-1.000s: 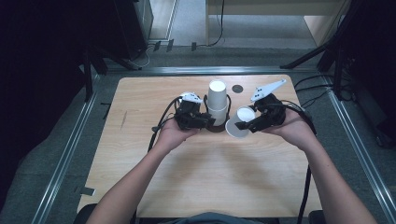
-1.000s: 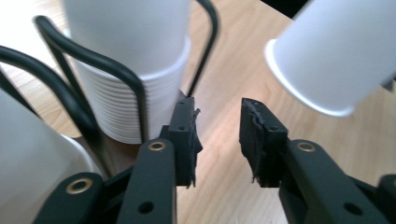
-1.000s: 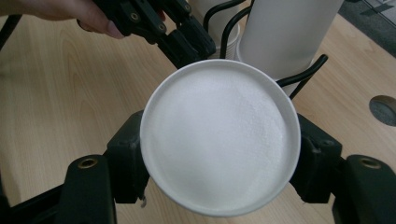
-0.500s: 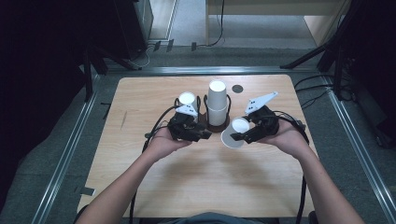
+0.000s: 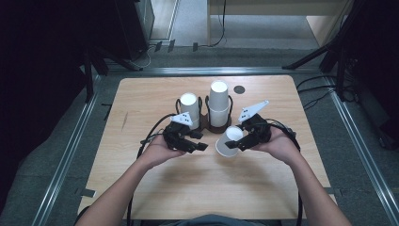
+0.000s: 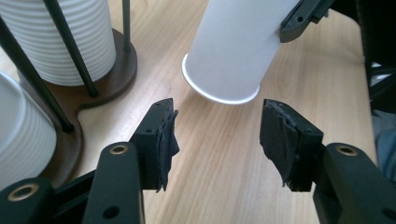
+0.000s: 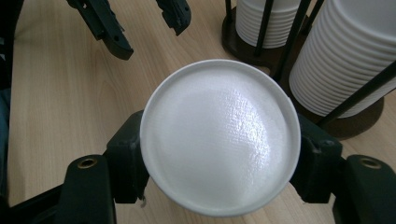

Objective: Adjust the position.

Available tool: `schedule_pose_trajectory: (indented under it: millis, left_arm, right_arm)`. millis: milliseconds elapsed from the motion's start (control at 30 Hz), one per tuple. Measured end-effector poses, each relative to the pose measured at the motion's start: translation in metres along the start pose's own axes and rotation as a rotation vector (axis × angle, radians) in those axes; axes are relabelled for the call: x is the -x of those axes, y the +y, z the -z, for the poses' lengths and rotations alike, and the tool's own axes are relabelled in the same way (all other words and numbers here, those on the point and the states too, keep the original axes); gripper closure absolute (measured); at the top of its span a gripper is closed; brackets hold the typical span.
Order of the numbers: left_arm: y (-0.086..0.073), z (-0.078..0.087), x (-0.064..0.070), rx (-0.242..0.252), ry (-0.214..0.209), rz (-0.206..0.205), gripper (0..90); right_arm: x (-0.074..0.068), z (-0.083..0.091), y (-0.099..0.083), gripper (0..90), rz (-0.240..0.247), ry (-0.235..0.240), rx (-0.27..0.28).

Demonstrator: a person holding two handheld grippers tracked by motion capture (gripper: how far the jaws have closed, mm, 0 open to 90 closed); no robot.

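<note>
cup (image 7: pixel 219 135): white paper, faint sheen | table (image 5: pixel 141 99): pale matt wood grain | rack (image 6: pixel 70 100): dark wood, metal rods

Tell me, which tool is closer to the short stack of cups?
Left. The left tool sits just in front of the short stack of cups; the right tool, holding a single cup, is farther off, beyond the taller stack.

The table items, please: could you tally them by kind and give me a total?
Stacks of white cups in the holder: 2, left stack and right stack
Loose white cup, held in the right gripper: 1
Dark cup holder: 1
Grippers: 2, counting the open left gripper
Total: 6
</note>
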State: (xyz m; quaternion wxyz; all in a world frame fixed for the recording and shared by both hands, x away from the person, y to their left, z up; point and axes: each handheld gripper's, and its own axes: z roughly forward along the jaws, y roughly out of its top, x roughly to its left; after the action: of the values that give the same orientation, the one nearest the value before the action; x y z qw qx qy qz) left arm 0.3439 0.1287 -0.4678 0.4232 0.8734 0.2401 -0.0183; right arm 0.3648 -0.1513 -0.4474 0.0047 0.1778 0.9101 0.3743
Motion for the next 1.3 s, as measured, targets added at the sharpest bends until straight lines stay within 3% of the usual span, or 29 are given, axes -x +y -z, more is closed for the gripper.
schedule_pose_trajectory:
  millis: [167, 433, 633, 1100, 1300]
  left_arm:
    - [-0.008, 0.000, -0.007, -0.005, -0.015, 0.039, 41.2]
    - [-0.009, -0.008, -0.003, -0.025, -0.043, -0.006, 25.6]
    - [-0.011, -0.017, -0.002, -0.039, -0.068, -0.021, 14.8]
    - [-0.010, -0.022, -0.004, -0.005, -0.099, -0.036, 13.0]
    - [-0.008, -0.025, 0.001, 0.016, -0.108, -0.071, 13.0]
  right_arm:
    - [-0.001, -0.005, 0.001, 32.7, -0.008, 0.012, 0.012]
    - [-0.003, -0.011, 0.004, 32.7, -0.030, 0.048, 0.054]
    - [-0.005, -0.016, 0.007, 32.7, -0.025, 0.064, 0.050]
    - [-0.016, -0.019, 0.021, 32.9, -0.015, 0.120, 0.062]
    - [-0.020, -0.018, 0.026, 32.9, -0.026, 0.133, 0.072]
